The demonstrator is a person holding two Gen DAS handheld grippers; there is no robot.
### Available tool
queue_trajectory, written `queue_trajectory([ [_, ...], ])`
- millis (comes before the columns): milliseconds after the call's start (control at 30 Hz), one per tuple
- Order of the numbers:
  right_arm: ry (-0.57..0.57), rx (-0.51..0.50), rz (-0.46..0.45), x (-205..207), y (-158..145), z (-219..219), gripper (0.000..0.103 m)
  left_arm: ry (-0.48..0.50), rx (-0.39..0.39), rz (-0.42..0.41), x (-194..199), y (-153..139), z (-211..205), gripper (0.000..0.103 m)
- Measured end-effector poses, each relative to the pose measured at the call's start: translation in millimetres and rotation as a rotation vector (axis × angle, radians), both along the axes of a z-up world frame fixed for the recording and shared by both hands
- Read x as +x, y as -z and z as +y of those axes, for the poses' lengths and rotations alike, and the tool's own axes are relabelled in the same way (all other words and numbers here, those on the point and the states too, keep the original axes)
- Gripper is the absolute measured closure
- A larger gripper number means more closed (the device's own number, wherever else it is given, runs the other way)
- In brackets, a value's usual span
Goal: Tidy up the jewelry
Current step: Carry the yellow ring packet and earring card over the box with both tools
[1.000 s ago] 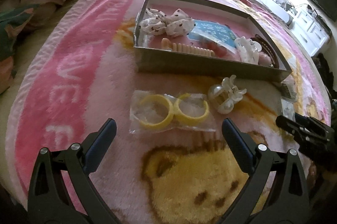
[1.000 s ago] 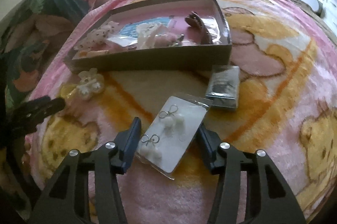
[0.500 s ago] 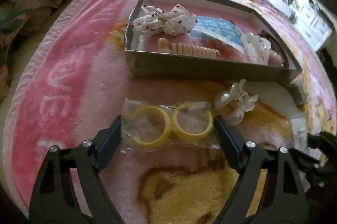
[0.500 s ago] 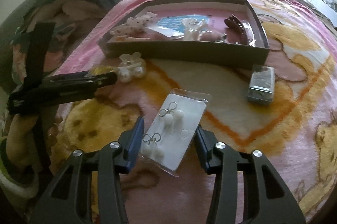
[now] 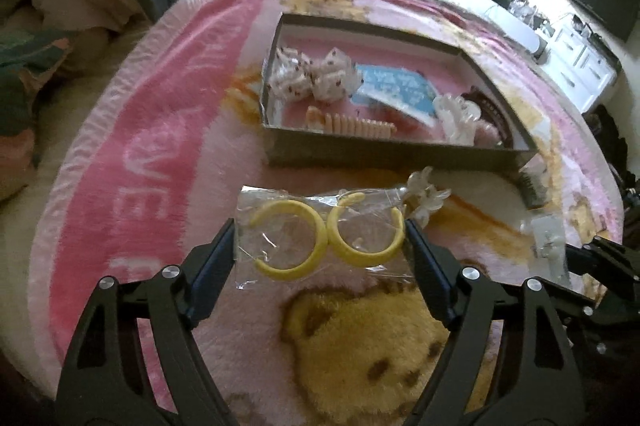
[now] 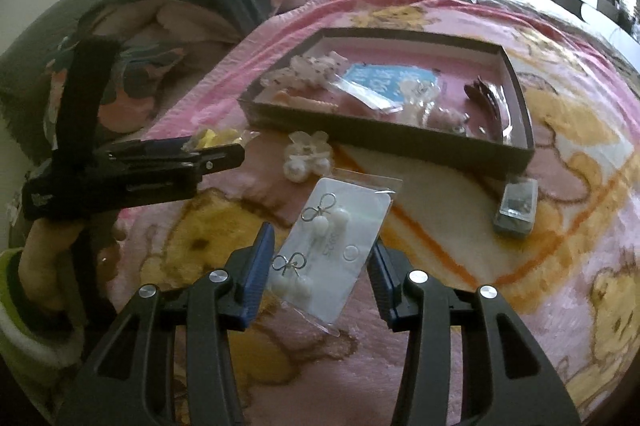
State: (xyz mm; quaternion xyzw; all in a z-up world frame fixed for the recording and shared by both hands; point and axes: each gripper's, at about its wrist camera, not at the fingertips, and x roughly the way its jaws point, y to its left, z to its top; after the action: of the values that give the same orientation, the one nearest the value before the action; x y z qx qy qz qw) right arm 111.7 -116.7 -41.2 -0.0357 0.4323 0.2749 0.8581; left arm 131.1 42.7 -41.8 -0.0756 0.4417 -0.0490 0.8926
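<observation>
Left gripper [image 5: 320, 246]: lower centre of the left wrist view. Jaws wide and closing, one finger at each end of a clear packet of yellow hoop earrings [image 5: 324, 234]; the finger pads touch the packet's edges, and it sits raised between them above the blanket.

Right gripper [image 6: 320, 258]: lower centre of the right wrist view. Jaws narrow, closed on a clear packet with a white card of pearl bow earrings [image 6: 336, 250], held by its long edges and tilted toward the upper right of the frame.

Tray [image 5: 400, 155]: shallow dark box, centre of the left wrist view, resting on the bed's pink bear-print blanket [image 5: 140, 165]. Contents: white spotted bow [image 5: 316, 75] at its left end; blue printed card in a sleeve [image 5: 396, 87] in the middle; beige ridged hair clip [image 5: 352, 123] along the near wall; clear claw clip [image 5: 456, 113] and dark brown clip [image 6: 486, 97] toward the right end.

Loose items on the blanket: pearl claw clip [image 6: 308, 155], just in front of the tray; small dark packet [image 6: 516, 207], near the tray's right corner.

Person: hand [image 6: 48, 258] and green sleeve cuff at the left edge of the right wrist view, gripping the left gripper's handle.
</observation>
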Motion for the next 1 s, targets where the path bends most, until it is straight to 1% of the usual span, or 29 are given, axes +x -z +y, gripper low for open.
queue_trajectory([
  [167, -0.009, 0.007, -0.024, -0.7, -11.6, 0.8, 0.059, -0.003, -0.009, -0.03, -5.3, -19.1, 2.5, 0.029],
  [333, 0.001, 0.02, -0.06, 4.4, -29.7, -4.8, 0.059, 0.006, 0.004, -0.066, -4.5, -39.7, -0.8, 0.029],
  [600, 0.049, 0.043, -0.123, 24.6, -57.0, -25.3, 0.059, 0.034, 0.014, -0.117, 9.2, -63.8, -14.3, 0.029],
  [833, 0.088, 0.057, -0.165, 47.3, -73.7, -43.1, 0.059, 0.068, 0.025, -0.131, 28.5, -69.8, -33.5, 0.029],
  [1000, 0.111, 0.048, -0.173, 67.7, -74.5, -51.4, 0.059, 0.087, 0.036, -0.133, 45.2, -69.1, -46.4, 0.029],
])
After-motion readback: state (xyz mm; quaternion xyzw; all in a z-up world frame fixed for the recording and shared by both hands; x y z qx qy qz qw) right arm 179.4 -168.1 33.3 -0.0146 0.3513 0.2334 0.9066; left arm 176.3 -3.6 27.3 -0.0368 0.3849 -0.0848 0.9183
